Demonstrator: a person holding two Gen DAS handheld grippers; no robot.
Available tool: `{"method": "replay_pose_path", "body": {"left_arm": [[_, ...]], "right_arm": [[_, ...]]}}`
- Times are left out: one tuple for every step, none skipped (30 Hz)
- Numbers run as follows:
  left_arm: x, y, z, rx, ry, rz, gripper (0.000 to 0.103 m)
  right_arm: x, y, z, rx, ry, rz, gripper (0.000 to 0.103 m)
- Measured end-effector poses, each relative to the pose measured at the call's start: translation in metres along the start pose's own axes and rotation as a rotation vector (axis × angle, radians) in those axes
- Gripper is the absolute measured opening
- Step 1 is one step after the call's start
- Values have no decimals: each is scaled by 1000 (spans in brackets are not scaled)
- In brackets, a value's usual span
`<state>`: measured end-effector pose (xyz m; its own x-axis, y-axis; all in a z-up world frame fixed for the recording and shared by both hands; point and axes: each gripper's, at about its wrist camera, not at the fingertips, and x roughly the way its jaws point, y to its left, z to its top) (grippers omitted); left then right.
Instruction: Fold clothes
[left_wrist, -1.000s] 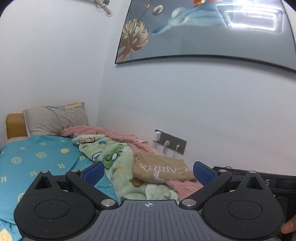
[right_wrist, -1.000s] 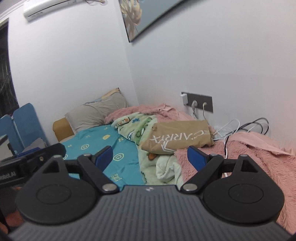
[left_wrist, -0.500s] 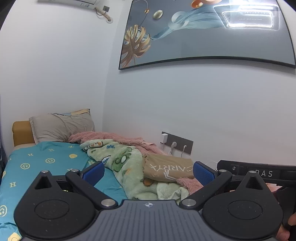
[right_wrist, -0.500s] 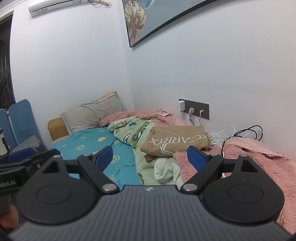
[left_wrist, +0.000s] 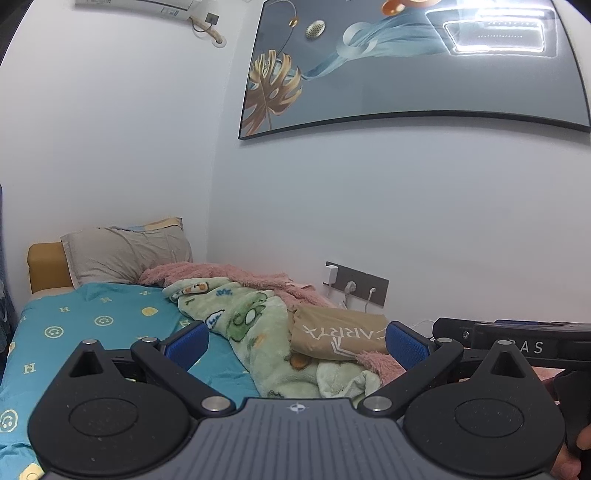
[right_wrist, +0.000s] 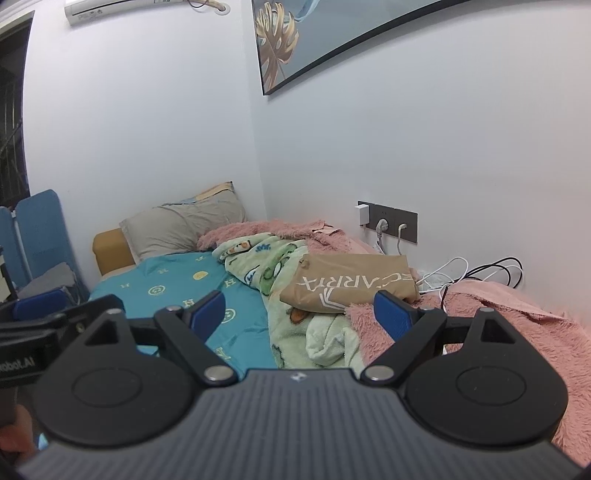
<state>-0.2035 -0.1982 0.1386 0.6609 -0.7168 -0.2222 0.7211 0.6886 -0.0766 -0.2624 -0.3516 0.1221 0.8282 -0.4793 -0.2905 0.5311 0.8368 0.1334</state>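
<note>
A folded tan garment (left_wrist: 336, 332) with white lettering lies on a green cartoon-print blanket (left_wrist: 255, 325) on the bed, near the wall; it also shows in the right wrist view (right_wrist: 351, 282). My left gripper (left_wrist: 295, 341) is open and empty, held above the bed, well short of the garment. My right gripper (right_wrist: 301, 314) is open and empty, also short of it. The right gripper's body shows at the right edge of the left wrist view (left_wrist: 517, 339).
A teal smiley-print sheet (left_wrist: 92, 325) covers the bed. A pink fluffy blanket (right_wrist: 517, 325) lies along the wall. A grey pillow (left_wrist: 125, 251) sits at the head. A wall socket (right_wrist: 391, 221) with plugs and loose cables (right_wrist: 480, 269) is beside the bed. Blue folded chairs (right_wrist: 33, 229) stand left.
Both grippers have tilted upward and drawn back a little; more wall, the picture and the air conditioner show. Jaws stay open. The garment has not moved.
</note>
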Motion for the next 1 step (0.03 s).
{"method": "replay_pose_path", "body": {"left_arm": [[0,0,0,0,-1,-1,103]], "right_arm": [[0,0,0,0,1,2,89]]}}
